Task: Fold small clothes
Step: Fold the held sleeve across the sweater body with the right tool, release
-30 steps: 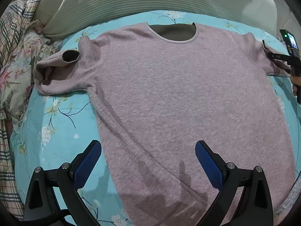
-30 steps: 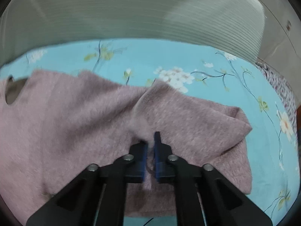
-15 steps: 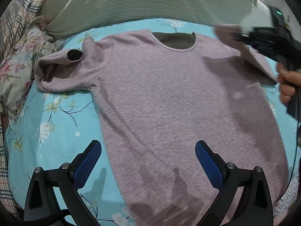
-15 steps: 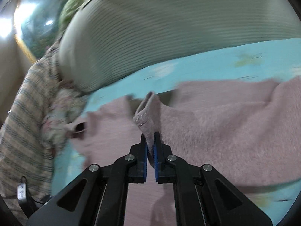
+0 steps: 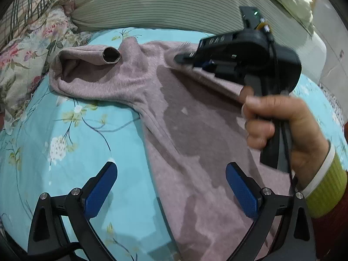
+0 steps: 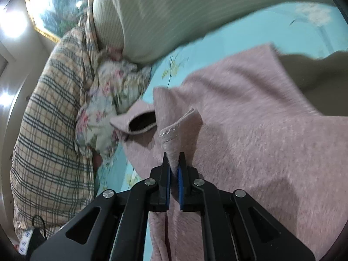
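Two views show a sleeve fold under way on a bed. From the left wrist, the left gripper (image 5: 171, 190) hangs at the bottom of the frame with its jaws spread wide and nothing between them, over the lower part of a pink sweater (image 5: 195, 152) lying on the turquoise floral bedsheet (image 5: 65, 134). One sleeve (image 5: 87, 65) lies bunched at the upper left, its cuff open toward the camera. At the upper right a hand (image 5: 282, 126) carries the right gripper (image 5: 180, 58) across the sweater's chest, trailing pink fabric behind its tip.

From the right wrist, the jaws in the lower centre are just starting to part, with a fold of the other sleeve (image 6: 176, 134) still between the blue pads; its trimmed cuff stands up just beyond the tips. The sweater's body fills the right of the frame, the far cuff sits at centre left, and a plaid quilt (image 6: 47, 130) and striped pillow (image 6: 174, 10) lie beyond.

The step in hand looks like laying this sleeve across the chest. Next, the jaws should finish letting go so the sleeve drops flat, then the bunched sleeve needs the same.
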### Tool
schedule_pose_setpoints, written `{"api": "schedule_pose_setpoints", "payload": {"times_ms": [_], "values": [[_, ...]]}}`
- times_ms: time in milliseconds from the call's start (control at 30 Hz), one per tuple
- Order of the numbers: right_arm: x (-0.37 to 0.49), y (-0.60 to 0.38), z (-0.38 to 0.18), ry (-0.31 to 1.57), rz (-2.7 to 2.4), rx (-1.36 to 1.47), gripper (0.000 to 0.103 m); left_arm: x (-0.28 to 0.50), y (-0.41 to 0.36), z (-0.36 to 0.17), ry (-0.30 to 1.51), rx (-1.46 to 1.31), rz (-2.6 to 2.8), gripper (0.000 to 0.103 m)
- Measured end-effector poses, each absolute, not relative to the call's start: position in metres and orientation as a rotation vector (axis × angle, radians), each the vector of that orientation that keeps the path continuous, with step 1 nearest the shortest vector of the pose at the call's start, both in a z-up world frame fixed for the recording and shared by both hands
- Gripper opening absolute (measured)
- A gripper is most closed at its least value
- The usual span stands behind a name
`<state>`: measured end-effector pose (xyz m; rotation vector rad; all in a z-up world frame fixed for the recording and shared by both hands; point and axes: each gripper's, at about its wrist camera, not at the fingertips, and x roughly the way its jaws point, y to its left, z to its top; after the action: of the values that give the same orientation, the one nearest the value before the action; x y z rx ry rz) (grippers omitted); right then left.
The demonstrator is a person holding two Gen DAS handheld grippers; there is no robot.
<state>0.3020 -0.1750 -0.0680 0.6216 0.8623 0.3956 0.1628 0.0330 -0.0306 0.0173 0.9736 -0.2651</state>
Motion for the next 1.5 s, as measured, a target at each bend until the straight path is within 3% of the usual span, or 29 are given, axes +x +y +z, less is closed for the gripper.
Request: {"api": "schedule_pose_setpoints", "payload": {"times_ms": [100, 233, 400, 500, 567, 633, 667, 700, 733, 900, 1033, 1167, 1200, 1233, 1267, 1433, 1500], "values": [[0.306, -0.173, -0.072, 0.907, 0.398, 0.638, 0.019, 0.184, 0.035, -0.032, 0.972, -0.009, -0.287, 0.100], [0.270, -0.204, -0.048, 0.793, 0.375, 0.659, 0.034, 0.219, 0.030, -0.034, 0.967, -0.025, -0.323, 0.100], [0.209, -0.255, -0.020, 0.688, 0.273, 0.668, 0.035, 0.277, 0.018, -0.044, 0.999, -0.032, -0.357, 0.100], [0.166, -0.283, -0.012, 0.639, 0.209, 0.674, 0.035, 0.313, 0.015, -0.061, 1.050, -0.037, -0.348, 0.095], [0.138, -0.301, -0.010, 0.618, 0.140, 0.664, 0.035, 0.330, 0.014, -0.072, 1.075, -0.029, -0.338, 0.084], [0.111, -0.323, -0.012, 0.598, 0.043, 0.664, 0.035, 0.340, 0.008, -0.081, 1.082, 0.012, -0.338, 0.047], [0.099, -0.336, -0.013, 0.589, -0.010, 0.670, 0.035, 0.342, 0.004, -0.083, 1.075, 0.047, -0.330, 0.039], [0.093, -0.343, -0.013, 0.585, -0.039, 0.670, 0.035, 0.340, 0.000, -0.083, 1.054, 0.082, -0.326, 0.015], [0.085, -0.356, -0.013, 0.580, -0.091, 0.665, 0.035, 0.338, -0.003, -0.080, 1.028, 0.104, -0.321, 0.003], [0.073, -0.409, -0.011, 0.609, -0.333, 0.604, 0.035, 0.324, 0.007, -0.070, 0.919, 0.146, -0.213, 0.002], [0.097, -0.439, -0.024, 0.687, -0.362, 0.603, 0.054, 0.322, 0.019, -0.078, 0.914, 0.098, -0.185, 0.002], [0.131, -0.444, -0.045, 0.777, -0.337, 0.569, 0.054, 0.313, 0.024, -0.066, 0.858, 0.048, -0.188, 0.002], [0.140, -0.445, -0.053, 0.810, -0.325, 0.574, 0.052, 0.312, 0.022, -0.064, 0.844, 0.041, -0.189, 0.002], [0.149, -0.445, -0.063, 0.846, -0.318, 0.575, 0.020, 0.310, 0.024, -0.060, 0.831, 0.028, -0.189, 0.002], [0.149, -0.445, -0.067, 0.851, -0.315, 0.566, 0.008, 0.308, 0.024, -0.058, 0.822, 0.019, -0.192, 0.002], [0.122, -0.454, -0.050, 0.735, -0.362, 0.585, 0.007, 0.301, 0.011, -0.051, 0.800, 0.053, -0.217, 0.002], [0.126, -0.458, -0.062, 0.783, -0.369, 0.590, 0.008, 0.303, 0.006, -0.058, 0.821, 0.065, -0.212, 0.002]]}}
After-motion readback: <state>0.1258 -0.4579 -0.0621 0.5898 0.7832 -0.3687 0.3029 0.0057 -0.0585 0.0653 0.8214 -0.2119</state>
